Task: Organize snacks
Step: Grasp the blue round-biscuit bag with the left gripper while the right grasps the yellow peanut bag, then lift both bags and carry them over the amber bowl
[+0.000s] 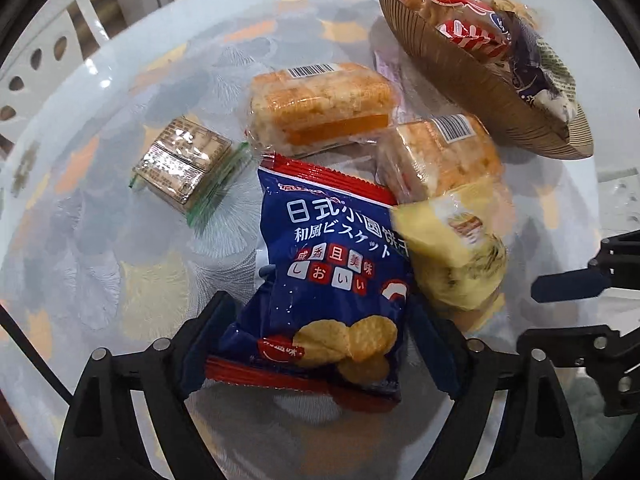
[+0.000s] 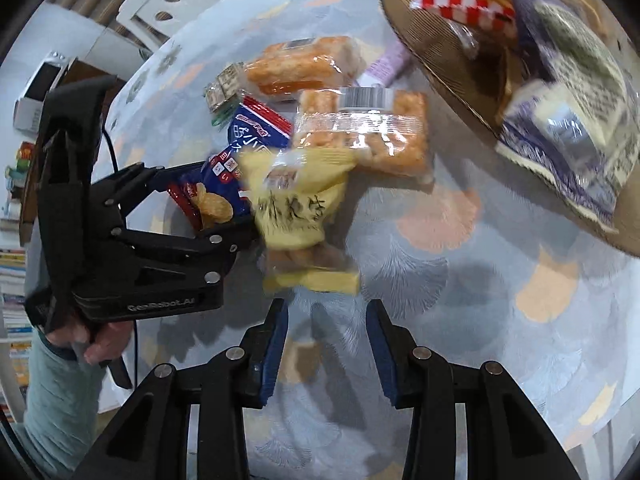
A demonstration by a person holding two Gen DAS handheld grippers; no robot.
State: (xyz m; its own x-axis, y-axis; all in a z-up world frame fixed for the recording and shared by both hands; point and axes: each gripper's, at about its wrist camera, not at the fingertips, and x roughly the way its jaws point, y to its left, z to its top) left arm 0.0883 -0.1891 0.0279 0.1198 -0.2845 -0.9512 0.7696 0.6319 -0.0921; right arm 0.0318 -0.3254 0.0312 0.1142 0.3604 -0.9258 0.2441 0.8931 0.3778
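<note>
My left gripper [image 1: 324, 340] is shut on a blue biscuit packet [image 1: 328, 276] and holds it just above the table; it also shows in the right wrist view [image 2: 218, 200]. My right gripper [image 2: 326, 344] is open and empty, just short of a yellow snack packet [image 2: 300, 208] that lies beside the blue one [image 1: 452, 248]. Two orange rice-cracker packs [image 1: 320, 104] [image 1: 440, 152] and a small gold-wrapped pack [image 1: 184, 164] lie on the table. A ribbed brown bowl [image 1: 460, 72] at the far right holds several packets.
The round table has a pale patterned cloth [image 1: 120, 240]. White chairs [image 1: 36, 64] stand behind its far edge. A pink-white packet [image 2: 388, 62] lies partly under the bowl rim. Shelves with books [image 2: 12, 280] are at the left in the right wrist view.
</note>
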